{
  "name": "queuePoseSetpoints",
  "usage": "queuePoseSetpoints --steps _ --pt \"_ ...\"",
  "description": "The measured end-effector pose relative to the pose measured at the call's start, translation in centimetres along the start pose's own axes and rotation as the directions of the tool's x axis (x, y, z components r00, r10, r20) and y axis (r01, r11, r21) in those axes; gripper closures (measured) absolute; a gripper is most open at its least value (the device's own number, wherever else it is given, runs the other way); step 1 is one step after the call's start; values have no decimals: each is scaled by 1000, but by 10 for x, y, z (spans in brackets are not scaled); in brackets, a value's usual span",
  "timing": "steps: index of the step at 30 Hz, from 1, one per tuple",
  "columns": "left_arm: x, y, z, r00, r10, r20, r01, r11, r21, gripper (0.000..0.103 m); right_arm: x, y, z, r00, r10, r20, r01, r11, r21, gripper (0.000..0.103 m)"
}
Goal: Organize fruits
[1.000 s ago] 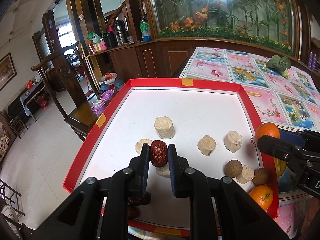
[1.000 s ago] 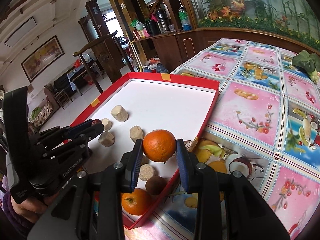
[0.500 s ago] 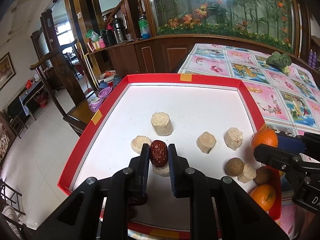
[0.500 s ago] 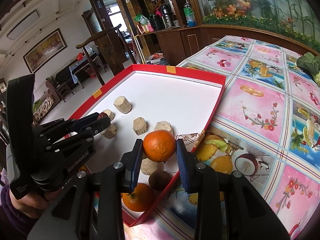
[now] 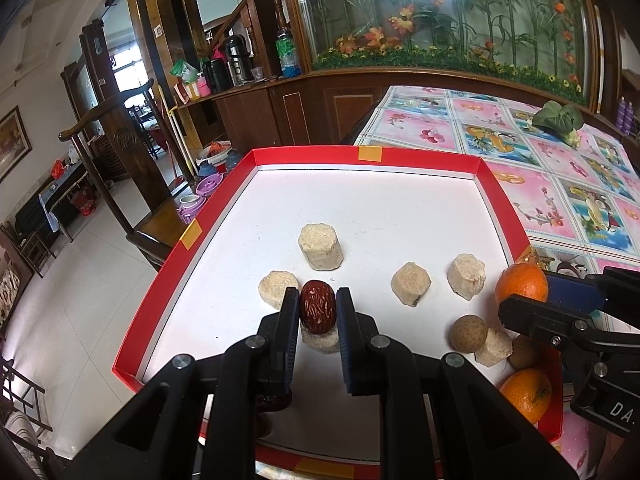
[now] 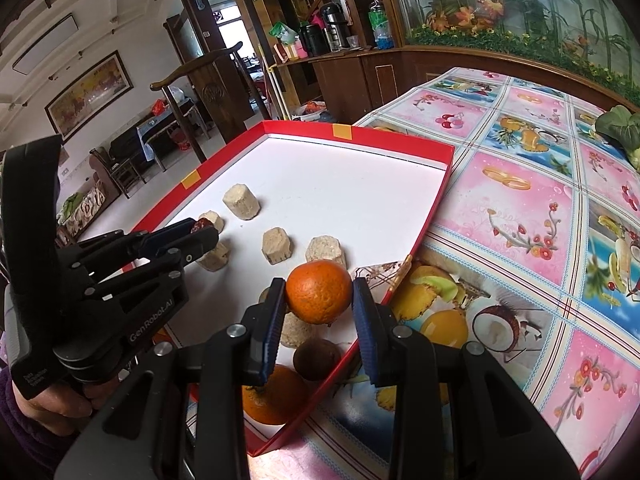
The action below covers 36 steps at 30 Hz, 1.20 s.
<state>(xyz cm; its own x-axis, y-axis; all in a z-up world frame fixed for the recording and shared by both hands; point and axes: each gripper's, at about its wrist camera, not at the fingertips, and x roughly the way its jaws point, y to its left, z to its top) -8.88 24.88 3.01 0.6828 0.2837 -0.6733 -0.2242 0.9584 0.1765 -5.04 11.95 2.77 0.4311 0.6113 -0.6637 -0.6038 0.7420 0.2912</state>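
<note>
My left gripper (image 5: 318,308) is shut on a wrinkled red date (image 5: 317,307), held above the white floor of the red tray (image 5: 372,166). My right gripper (image 6: 319,294) is shut on an orange (image 6: 319,291) over the tray's near right corner; that orange (image 5: 521,282) also shows at the right of the left wrist view. A second orange (image 5: 526,394) lies in that corner beside two brown round fruits (image 5: 468,333). More dark dates (image 5: 272,400) sit half hidden under my left fingers.
Several beige cylindrical pieces (image 5: 320,246) are scattered across the tray floor. The tray sits on a fruit-patterned tablecloth (image 6: 528,208) with a green vegetable (image 5: 558,119) at the far right. A wooden chair (image 5: 132,184) and cabinet stand beyond the tray's left edge.
Both grippers have drawn back and up slightly with their fruit still held. The tray and the pieces in it have not moved.
</note>
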Motion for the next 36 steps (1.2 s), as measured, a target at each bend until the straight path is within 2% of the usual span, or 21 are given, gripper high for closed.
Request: queuePoseSetpoints --steps 10,13,14,15,16,17,19,22,29,32,33,34,35,36 --pt "1 1 -2 1000 11 -2 -11 1000 0 86 2 -1 2 1000 10 -5 -10 1000 -4 67" --pt "1 1 0 1000 11 -7 -11 1000 -6 83 -3 -4 3 1000 22 9 -22 1000 10 58" --pt "1 1 0 1000 15 -9 -15 1000 -9 80 -7 -6 4 999 28 25 -28 999 17 51" --pt "0 2 1 1000 19 -10 -19 1000 -16 71 -10 -7 5 999 28 39 -29 999 23 44" --pt "0 2 1 1000 23 -7 -23 1000 -19 62 -15 -9 6 998 27 62 -29 999 30 41" --pt "-2 3 2 1000 30 -3 -30 999 -23 57 -20 -12 7 996 21 84 -25 999 37 39" --pt "-5 4 4 999 41 7 -41 999 -35 39 -26 -18 9 994 12 110 -18 998 59 39" --pt "-14 7 9 999 38 32 -36 998 -60 24 -32 -32 11 992 -7 129 -8 993 116 39" --pt "-39 8 22 995 39 95 -30 995 -92 19 -49 -58 14 981 -73 182 33 976 213 39" --pt "-67 13 26 979 83 186 -61 991 -122 18 -63 -61 15 966 -113 234 61 974 220 39" --pt "-78 17 25 971 98 220 -67 987 -143 15 -70 -60 15 957 -130 259 72 973 220 39" --pt "-85 19 24 964 108 243 -70 985 -160 6 -76 -59 14 949 -140 281 79 972 220 39" --pt "-96 22 23 952 122 279 -73 981 -181 0 -82 -58 13 940 -150 305 84 972 219 35" --pt "-111 25 19 929 142 340 -74 976 -205 0 -92 -54 10 926 -163 340 92 972 216 28"
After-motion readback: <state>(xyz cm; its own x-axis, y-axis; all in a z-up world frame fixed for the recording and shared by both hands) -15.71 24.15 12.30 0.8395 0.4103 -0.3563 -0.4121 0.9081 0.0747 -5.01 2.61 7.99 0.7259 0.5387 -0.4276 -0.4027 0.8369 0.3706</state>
